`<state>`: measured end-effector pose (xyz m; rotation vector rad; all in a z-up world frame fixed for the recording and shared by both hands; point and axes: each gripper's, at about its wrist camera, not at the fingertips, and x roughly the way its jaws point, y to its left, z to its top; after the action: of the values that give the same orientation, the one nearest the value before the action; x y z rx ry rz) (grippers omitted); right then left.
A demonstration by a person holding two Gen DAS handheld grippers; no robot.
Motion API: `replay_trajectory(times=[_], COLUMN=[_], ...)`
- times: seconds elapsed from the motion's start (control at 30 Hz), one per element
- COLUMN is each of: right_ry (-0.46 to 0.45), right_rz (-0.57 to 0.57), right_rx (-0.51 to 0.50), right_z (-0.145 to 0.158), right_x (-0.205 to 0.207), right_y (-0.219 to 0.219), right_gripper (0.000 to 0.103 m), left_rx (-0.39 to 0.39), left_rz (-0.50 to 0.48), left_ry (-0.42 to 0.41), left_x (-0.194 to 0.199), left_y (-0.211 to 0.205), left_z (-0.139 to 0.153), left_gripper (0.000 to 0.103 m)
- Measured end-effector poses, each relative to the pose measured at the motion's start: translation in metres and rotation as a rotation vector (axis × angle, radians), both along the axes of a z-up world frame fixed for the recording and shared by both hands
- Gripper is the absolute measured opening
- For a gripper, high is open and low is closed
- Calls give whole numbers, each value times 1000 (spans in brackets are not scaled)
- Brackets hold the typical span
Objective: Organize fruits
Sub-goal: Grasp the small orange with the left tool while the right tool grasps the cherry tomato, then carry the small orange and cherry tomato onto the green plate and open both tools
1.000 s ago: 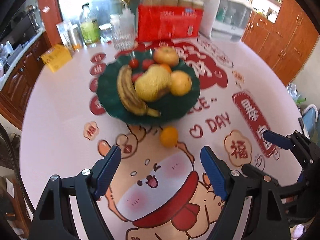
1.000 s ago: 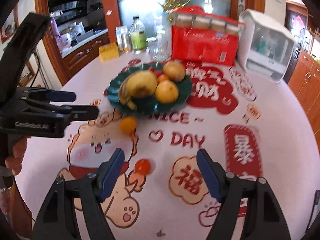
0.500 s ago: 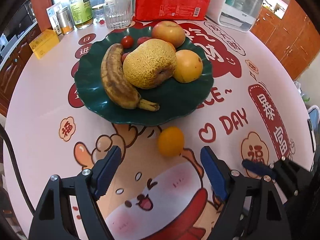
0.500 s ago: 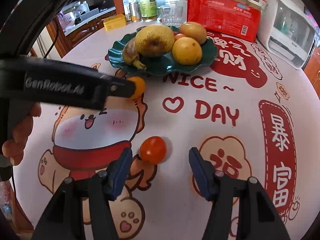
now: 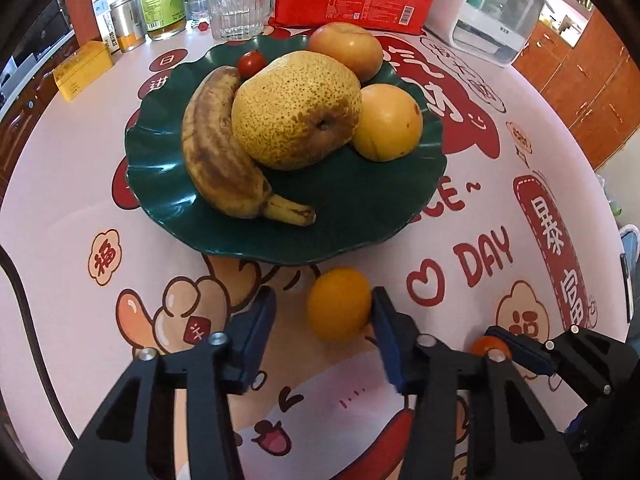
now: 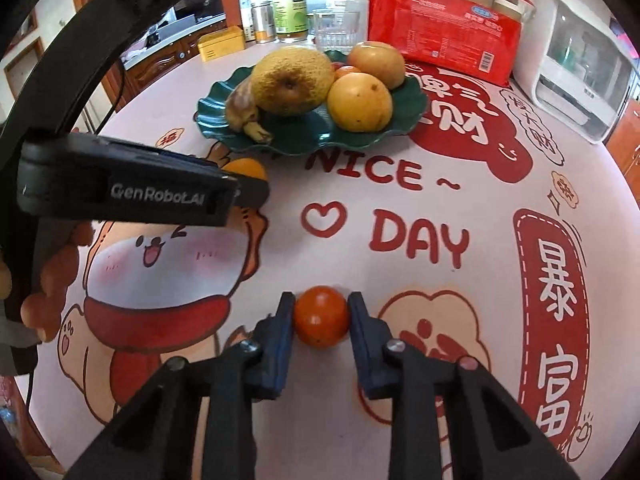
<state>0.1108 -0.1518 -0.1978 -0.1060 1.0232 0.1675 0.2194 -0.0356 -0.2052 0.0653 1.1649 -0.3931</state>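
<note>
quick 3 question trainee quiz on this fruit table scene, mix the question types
1. True or false: the right gripper is shut on the small tomato.
2. Which pad touches the small orange in the left gripper? A) left one B) right one C) both
3. Fill in: the banana lies on the green ____.

Key: 1 true; 2 B, the other pad stands clear of it; 3 plate.
</note>
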Motion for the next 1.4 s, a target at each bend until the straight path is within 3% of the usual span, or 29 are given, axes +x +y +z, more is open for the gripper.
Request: replay_trajectory(times=[0.1, 0.57, 0.87, 1.1, 1.4], right_ry=[3, 23, 9, -48, -202], right_rz=[-10, -24, -22, -6, 15], right_rx=[10, 27, 35, 18, 12], right_z=[0, 1, 21, 65, 172], right_x=[3, 2, -2, 5, 42], right_y=[-3, -5, 0, 6, 3], right_gripper=[26, 26, 26, 26, 26], left_rx=[-35, -68, -95, -110, -82], left_rz=[3, 43, 84, 86, 54], left_ry=[11, 21, 15, -37, -198], left_x=[1, -25, -53, -57, -39], left_y=[-1, 16, 44, 61, 79], left_z=[0, 2, 19, 61, 152], left_gripper=[29, 29, 29, 29, 29])
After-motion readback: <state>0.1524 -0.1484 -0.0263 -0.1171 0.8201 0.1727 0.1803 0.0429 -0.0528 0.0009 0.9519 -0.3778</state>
